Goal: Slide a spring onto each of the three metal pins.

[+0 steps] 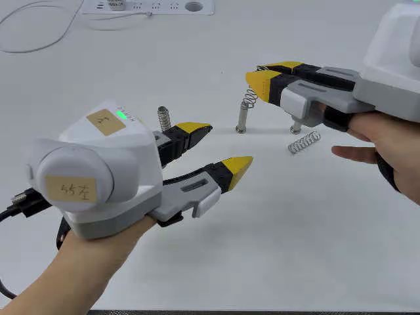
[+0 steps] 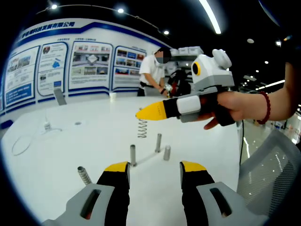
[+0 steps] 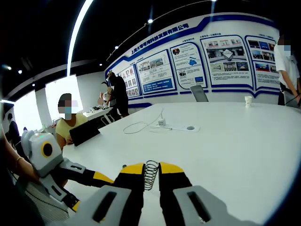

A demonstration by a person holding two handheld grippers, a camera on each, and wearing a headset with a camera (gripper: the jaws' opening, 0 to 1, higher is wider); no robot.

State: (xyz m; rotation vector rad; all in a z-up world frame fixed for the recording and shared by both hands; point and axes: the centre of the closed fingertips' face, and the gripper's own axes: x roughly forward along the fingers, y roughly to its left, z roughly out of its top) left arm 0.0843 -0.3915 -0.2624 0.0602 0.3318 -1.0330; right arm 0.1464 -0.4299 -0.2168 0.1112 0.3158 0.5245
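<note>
White table (image 1: 295, 230) | right gripper (image 1: 257, 73) jaws pinch silvery coiled spring (image 3: 150, 175) | left gripper (image 1: 230, 143) jaws apart

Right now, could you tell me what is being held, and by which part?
The right gripper pinches a spring near its upper end; the left gripper holds nothing.

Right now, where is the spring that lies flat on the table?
In the head view the loose spring lies on the white table, right of centre, just below the right tool and beside a pin that this tool partly hides.
</note>
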